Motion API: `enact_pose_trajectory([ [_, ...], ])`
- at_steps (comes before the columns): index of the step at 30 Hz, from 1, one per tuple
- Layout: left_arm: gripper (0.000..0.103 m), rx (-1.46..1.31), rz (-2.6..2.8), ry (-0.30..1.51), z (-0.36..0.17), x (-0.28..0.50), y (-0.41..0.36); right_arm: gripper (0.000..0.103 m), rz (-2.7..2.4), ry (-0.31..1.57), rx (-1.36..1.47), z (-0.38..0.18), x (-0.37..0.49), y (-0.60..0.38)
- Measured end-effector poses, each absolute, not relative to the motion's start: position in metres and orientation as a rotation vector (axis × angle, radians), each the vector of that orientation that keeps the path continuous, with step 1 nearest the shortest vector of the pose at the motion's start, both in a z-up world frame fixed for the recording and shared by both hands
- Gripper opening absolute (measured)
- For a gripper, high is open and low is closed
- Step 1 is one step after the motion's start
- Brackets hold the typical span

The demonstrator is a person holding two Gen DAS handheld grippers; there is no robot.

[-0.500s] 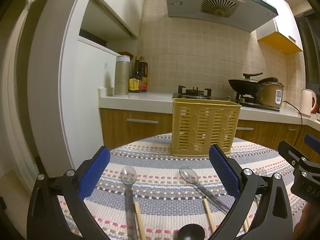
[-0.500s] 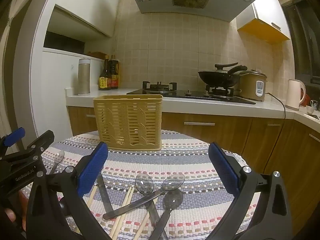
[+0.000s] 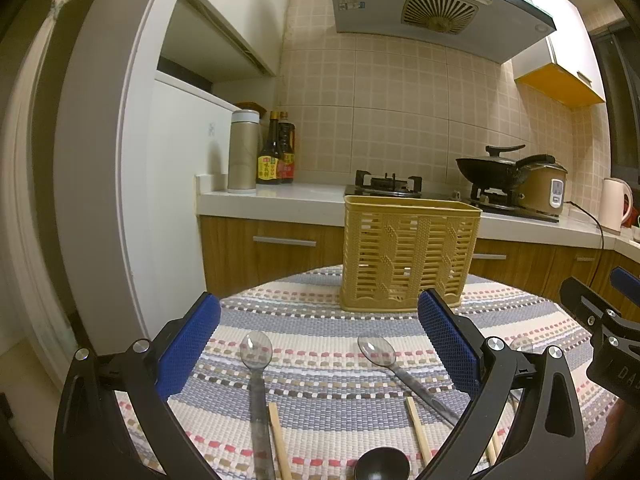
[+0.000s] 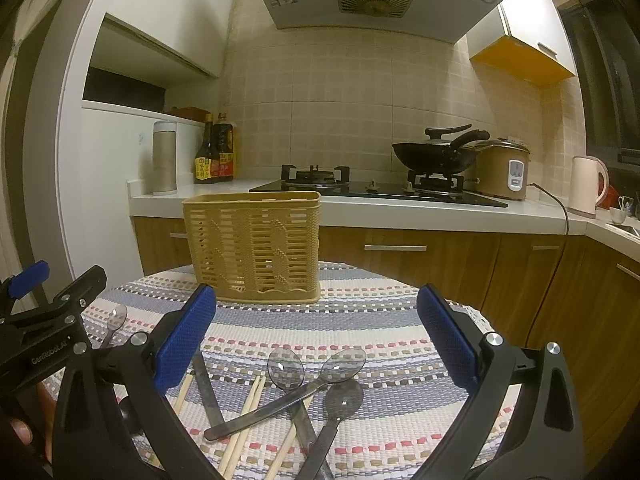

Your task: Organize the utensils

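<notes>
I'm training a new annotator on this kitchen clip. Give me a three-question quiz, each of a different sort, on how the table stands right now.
1. True or false: the yellow basket already holds a spoon.
2. Multiple choice: the right gripper is A) shut on a spoon, B) open and holding nothing, C) shut on chopsticks.
3. Short answer: in the right wrist view, how do the three clear spoons in front of that gripper lie relative to one another?

Key
1. False: nothing shows above its rim or through its slots, and the utensils lie on the striped cloth.
2. B. The left gripper is open too.
3. Their handles cross, with chopsticks lying beside and under them.
</notes>
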State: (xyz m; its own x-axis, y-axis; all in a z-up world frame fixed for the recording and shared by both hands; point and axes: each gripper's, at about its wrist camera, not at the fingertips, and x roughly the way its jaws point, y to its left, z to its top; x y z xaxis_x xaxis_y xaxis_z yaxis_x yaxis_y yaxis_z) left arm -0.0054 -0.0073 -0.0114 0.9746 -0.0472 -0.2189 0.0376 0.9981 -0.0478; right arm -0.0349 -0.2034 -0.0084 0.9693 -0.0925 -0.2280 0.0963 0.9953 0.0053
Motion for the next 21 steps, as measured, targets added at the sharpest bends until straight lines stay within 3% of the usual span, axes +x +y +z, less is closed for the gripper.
enact_pose_trajectory([
  [21,0.095,-0.045,-0.046,0.225,-0.0138,-0.0049,-0.0072,0.095,-0.092,0.224,0.017,-0.0100,-0.0343,-0.2051],
])
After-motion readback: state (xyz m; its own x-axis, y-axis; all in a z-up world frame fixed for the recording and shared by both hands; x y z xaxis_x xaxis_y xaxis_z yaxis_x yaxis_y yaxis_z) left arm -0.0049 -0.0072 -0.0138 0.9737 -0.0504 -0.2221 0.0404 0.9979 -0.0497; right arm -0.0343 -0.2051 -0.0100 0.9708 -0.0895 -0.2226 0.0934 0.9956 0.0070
